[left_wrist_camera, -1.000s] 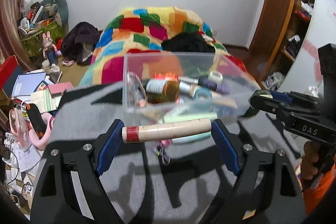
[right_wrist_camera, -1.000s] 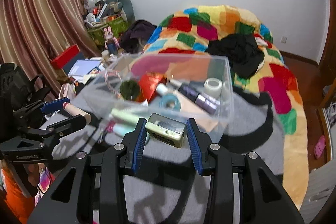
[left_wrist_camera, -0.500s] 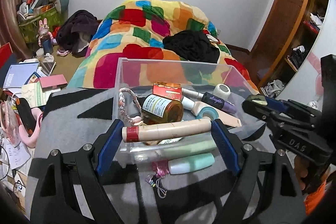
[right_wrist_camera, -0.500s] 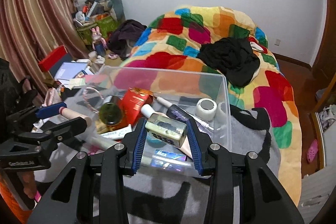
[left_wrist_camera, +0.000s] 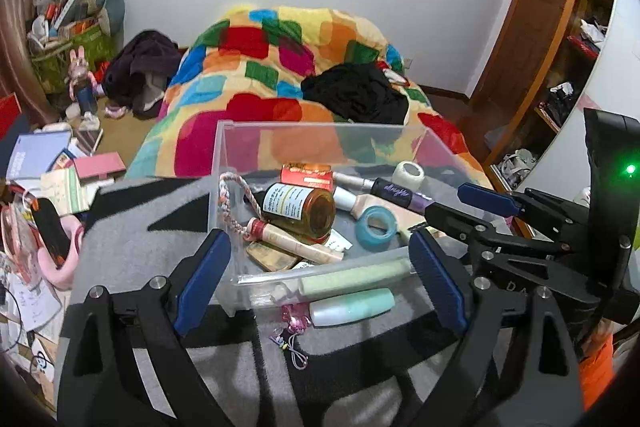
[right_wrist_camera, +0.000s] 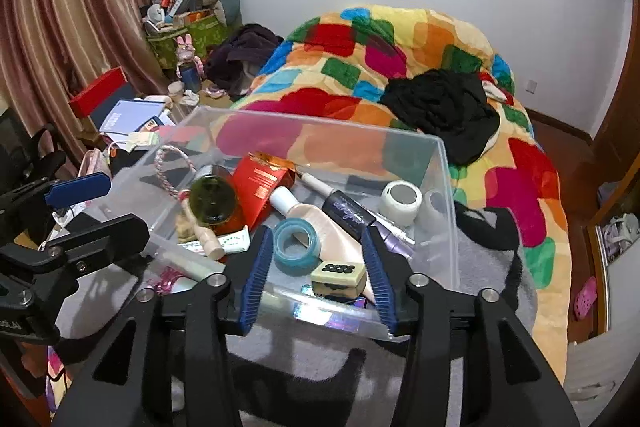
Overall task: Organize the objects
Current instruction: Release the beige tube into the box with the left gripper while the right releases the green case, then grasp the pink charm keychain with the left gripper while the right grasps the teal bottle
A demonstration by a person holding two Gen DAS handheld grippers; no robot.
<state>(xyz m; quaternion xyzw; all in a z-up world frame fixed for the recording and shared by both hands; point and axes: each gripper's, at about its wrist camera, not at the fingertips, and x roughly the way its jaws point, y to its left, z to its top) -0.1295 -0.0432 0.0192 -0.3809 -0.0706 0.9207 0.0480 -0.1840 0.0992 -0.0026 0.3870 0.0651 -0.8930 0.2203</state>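
Hovering over the clear plastic bin (left_wrist_camera: 224,163), both claws stand spread with nothing between their pads.

The left claw (left_wrist_camera: 320,279) has just been opening, and the beige tube with a red band (left_wrist_camera: 296,241) lies loose inside the bin, leaning against the amber bottle (left_wrist_camera: 300,207) and beside a braided rope (left_wrist_camera: 236,195). The right claw (right_wrist_camera: 316,271) has also just been opening; the small cream block with black dots (right_wrist_camera: 338,277) sits in the bin's near corner, between its blue pads but apart from both, next to a teal tape ring (right_wrist_camera: 298,241). A mint-green tube (left_wrist_camera: 352,307) and a pink charm (left_wrist_camera: 296,323) lie outside the bin on the grey blanket (left_wrist_camera: 132,239).
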